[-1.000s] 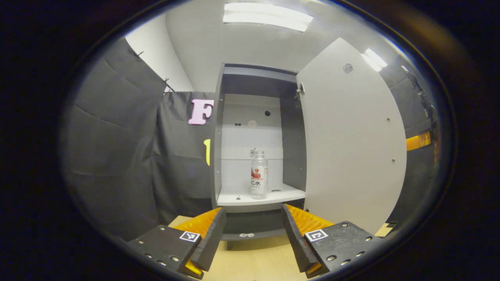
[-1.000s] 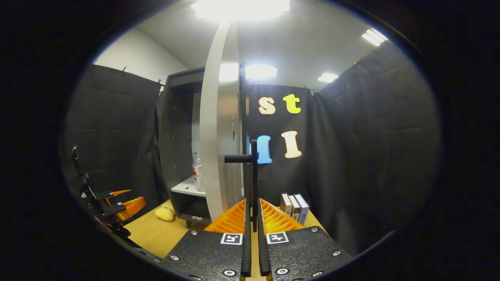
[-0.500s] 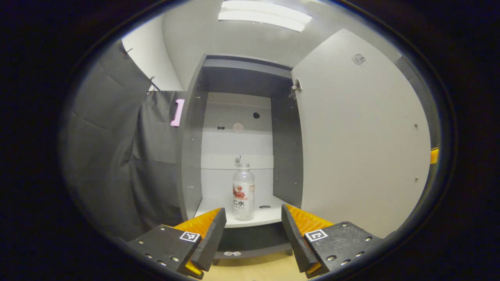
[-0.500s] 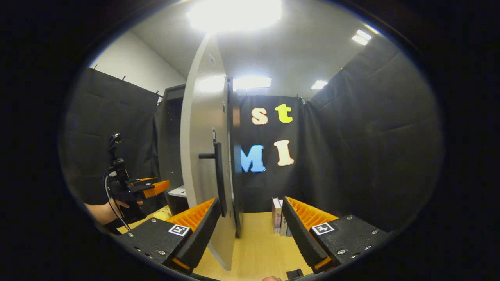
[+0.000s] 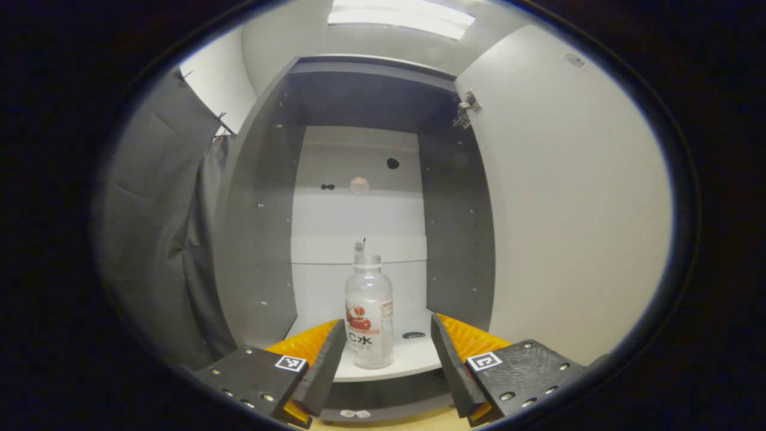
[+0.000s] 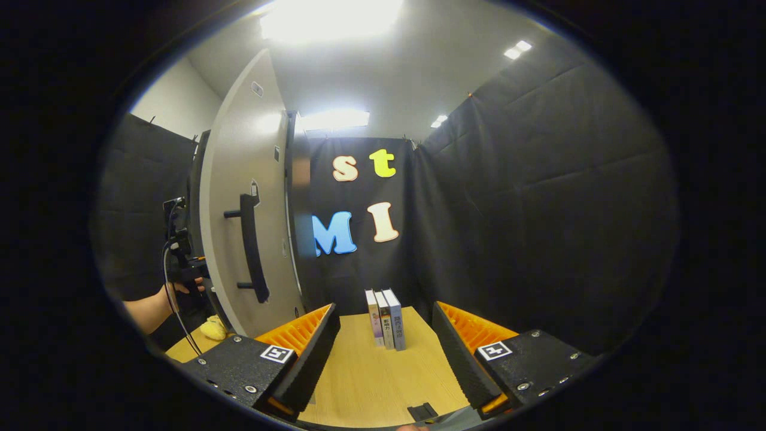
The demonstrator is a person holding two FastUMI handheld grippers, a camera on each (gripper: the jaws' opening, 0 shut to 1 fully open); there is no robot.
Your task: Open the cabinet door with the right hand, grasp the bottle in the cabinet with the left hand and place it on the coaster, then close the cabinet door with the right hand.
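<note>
A clear bottle [image 5: 370, 311] with a red and white label stands upright on the white shelf [image 5: 413, 358] inside the open dark grey cabinet [image 5: 251, 209]. My left gripper [image 5: 388, 353] is open and level with the bottle's lower half, one finger to each side, short of touching. The white door [image 5: 568, 197] is swung wide to the right. In the right gripper view the door [image 6: 245, 197] stands at the left with its black handle [image 6: 251, 246]. My right gripper [image 6: 386, 353] is open, apart from the handle, over the wooden table [image 6: 383, 383].
Three books [image 6: 386, 318] stand upright at the table's back against the black cloth wall. A yellow soft toy [image 6: 212, 328] lies on the table by the door's foot. A person's hand [image 6: 158, 302] holding the other gripper shows left of the door. A small black object [image 6: 422, 412] lies near the table's front.
My left gripper has moved forward into the cabinet until its fingers flank the bottle. My right gripper let go of the handle, opened, and swung right, away from the door.
</note>
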